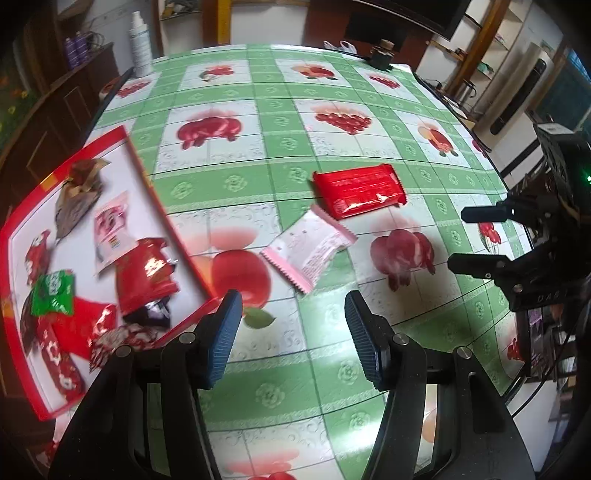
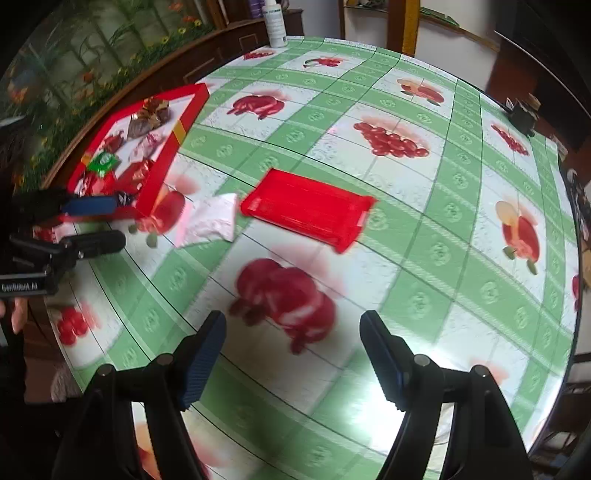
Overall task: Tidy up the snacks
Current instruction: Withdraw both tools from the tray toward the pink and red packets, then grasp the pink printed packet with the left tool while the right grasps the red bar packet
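A flat red snack packet (image 1: 360, 190) (image 2: 306, 208) lies on the fruit-print tablecloth. Beside it, nearer the tray, lies a pink-and-white packet (image 1: 308, 249) (image 2: 208, 219). A red-rimmed tray (image 1: 142, 162) (image 2: 168, 158) at the left holds several snacks: red wrappers, a green packet, a brown bag. My left gripper (image 1: 293, 325) (image 2: 110, 223) hovers open by the tray's near corner, short of the pink packet, with nothing between its pads. My right gripper (image 2: 293, 354) (image 1: 456, 238) hangs open over the cloth, to the right of both packets, also empty.
A white bottle (image 1: 140, 44) (image 2: 275, 22) stands at the table's far left corner. A small dark jar (image 1: 382, 55) (image 2: 522, 112) sits at the far edge. A wooden cabinet runs along the left side. A person's hand (image 2: 14, 314) shows at the left.
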Motion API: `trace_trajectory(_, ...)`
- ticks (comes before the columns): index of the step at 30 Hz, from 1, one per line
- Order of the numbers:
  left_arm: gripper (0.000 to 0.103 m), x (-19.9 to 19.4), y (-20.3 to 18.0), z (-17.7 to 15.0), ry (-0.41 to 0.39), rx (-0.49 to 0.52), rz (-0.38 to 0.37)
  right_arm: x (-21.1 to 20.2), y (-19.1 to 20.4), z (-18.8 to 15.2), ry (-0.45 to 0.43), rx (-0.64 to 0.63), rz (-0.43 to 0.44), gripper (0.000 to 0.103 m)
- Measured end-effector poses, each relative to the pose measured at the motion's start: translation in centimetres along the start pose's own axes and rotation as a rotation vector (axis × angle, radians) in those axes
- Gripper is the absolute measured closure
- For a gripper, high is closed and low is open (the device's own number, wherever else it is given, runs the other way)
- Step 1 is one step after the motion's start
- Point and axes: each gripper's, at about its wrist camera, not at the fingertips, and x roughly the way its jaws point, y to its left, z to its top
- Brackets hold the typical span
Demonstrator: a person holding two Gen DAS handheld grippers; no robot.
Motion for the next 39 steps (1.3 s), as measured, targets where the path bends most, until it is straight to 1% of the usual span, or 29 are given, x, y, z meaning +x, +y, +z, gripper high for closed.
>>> trace_trajectory(4, 0.045, 1.1, -0.6, 0.9, 0.018, 0.018, -0.028, -0.1, -0.9, 0.0, 0.013, -0.085, 0.023, 0.026)
trace_trajectory(8, 0.045, 2.9, -1.3, 1.8, 0.044, 0.037, -0.038, 0.1, -2.2, 0.7, -0.002, -0.105, 0.034, 0.026)
trace_trajectory(12, 0.045, 4.6, -1.8, 2.4, 0.071, 0.058, -0.040, 0.8, -3.1, 1.8, -0.011, -0.125, 0.025, 0.026)
trace_trajectory(15, 0.045, 5.5, -1.9, 2.9, 0.077, 0.088, -0.039, 1.5, -3.2, 2.8, -0.007, -0.173, 0.009, 0.026)
trace_trajectory(20, 0.045, 6.1, -1.7, 3.9, 0.068, 0.124, -0.072, 3.2, -3.0, 4.4, 0.005, -0.277, -0.009, 0.026)
trace_trajectory(23, 0.045, 6.8, -2.0, 4.3, 0.077, 0.155, -0.067, 4.5, -2.6, 5.3, 0.015, -0.327, -0.020, 0.026)
trace_trajectory(26, 0.045, 7.6, -2.2, 4.7, 0.085, 0.183, -0.058, 5.5, -2.0, 5.9, 0.022, -0.370, -0.011, 0.026)
trace_trajectory(32, 0.043, 8.8, -2.0, 5.2, 0.100, 0.207, -0.043, 7.2, -0.9, 6.9, 0.029, -0.448, -0.017, 0.026)
trace_trajectory(35, 0.043, 9.1, -2.0, 5.1, 0.104, 0.227, -0.022, 7.4, -0.4, 7.4, 0.026, -0.471, -0.023, 0.026)
trace_trajectory(37, 0.043, 9.0, -1.8, 5.0, 0.112, 0.232, -0.042, 7.3, -0.2, 7.6, 0.021, -0.493, -0.018, 0.026)
trace_trajectory(39, 0.043, 8.6, -1.7, 4.7, 0.113, 0.234, -0.025, 7.2, 0.1, 7.7, 0.027, -0.517, -0.023, 0.026)
